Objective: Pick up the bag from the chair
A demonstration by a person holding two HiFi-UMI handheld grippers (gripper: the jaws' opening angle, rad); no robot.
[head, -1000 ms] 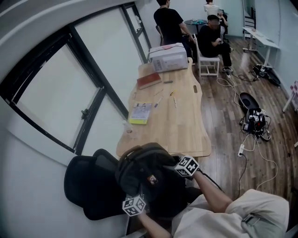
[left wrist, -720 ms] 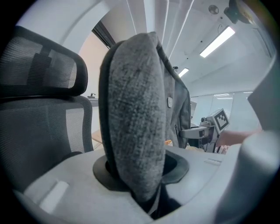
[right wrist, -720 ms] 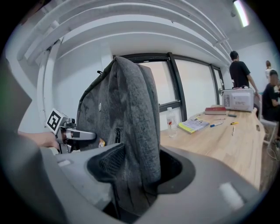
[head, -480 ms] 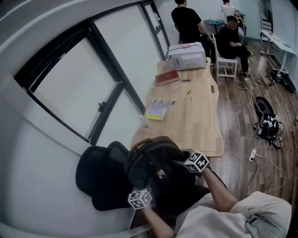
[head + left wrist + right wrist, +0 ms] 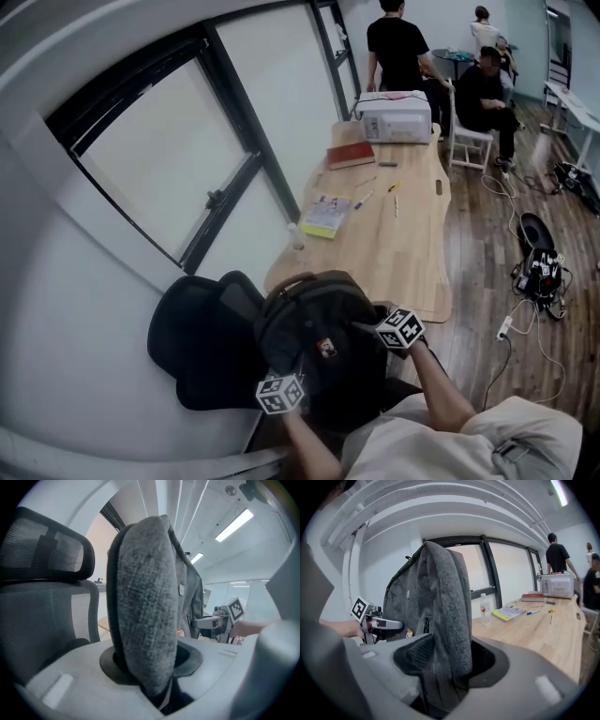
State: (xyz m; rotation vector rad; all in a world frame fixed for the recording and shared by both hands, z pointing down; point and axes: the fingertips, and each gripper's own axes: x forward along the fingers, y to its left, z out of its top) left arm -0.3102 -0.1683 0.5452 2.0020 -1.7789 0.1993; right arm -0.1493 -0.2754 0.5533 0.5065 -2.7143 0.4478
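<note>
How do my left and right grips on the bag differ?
Left gripper clamps a strap on the chair side of the bag; right gripper clamps one on the table side. The left's strap shows plain grey padding; the right's shows dark mesh lining too. Both are shut on padded straps.

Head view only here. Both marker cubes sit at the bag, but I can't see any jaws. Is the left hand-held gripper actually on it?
Observer: Yes. Its own view shows the left hand-held gripper shut on a gray padded strap of the bag.
Operator: Right one?
Observer: The right hand-held gripper is shut on the bag too, with gray padding pinched between its jaws.
Operator: Bag tilted?
Observer: No, it is upright in both gripper views. Neither shows its underside.
</note>
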